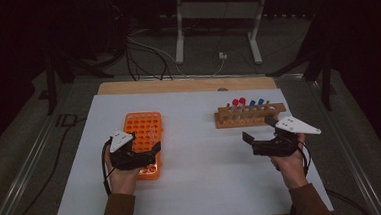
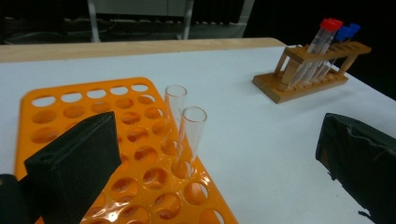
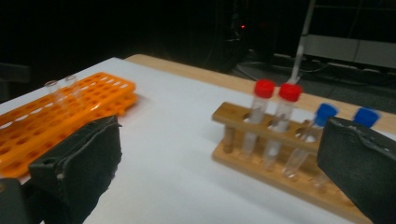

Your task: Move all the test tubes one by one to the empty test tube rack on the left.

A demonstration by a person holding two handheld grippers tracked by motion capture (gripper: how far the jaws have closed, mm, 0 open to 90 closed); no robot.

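Ok, both tongs empty rn. Left tongs (image 1: 150, 156) spread wide, hovering over the near-right part of the orange rack (image 1: 140, 128), nothing between the jaws. Right tongs (image 1: 252, 143) also spread, held just in front of the wooden rack (image 1: 249, 115), pointing toward its left end, not touching it.

Task things: 2 clear uncapped tubes (image 2: 190, 135) stand upright in neighbouring holes on the orange rack's right side, just ahead of the left tongs. Wooden rack sits far right on the white surface (image 1: 198, 187) w/ 4 capped tubes: 2 red-capped tubes (image 3: 261, 119) at its left, 2 blue-capped tubes (image 3: 315, 133) next to them. The 2 racks are well apart.

Best guess at the step: right goes in for a capped tube, left is staged by the orange rack.

Risks from here:
- Red pair stands v close together; wide jaws coming in could nudge the neighbour or catch 2 at once.
- Capped tubes lean in the wooden rack, so a straight-up pull may bind in the hole and drag the rack, which looks light.
- Left tongs sit close to the open glass tubes; a sideways drift tips them.
- Clear tubes are hard to see in this dim light, easy to misjudge depth.
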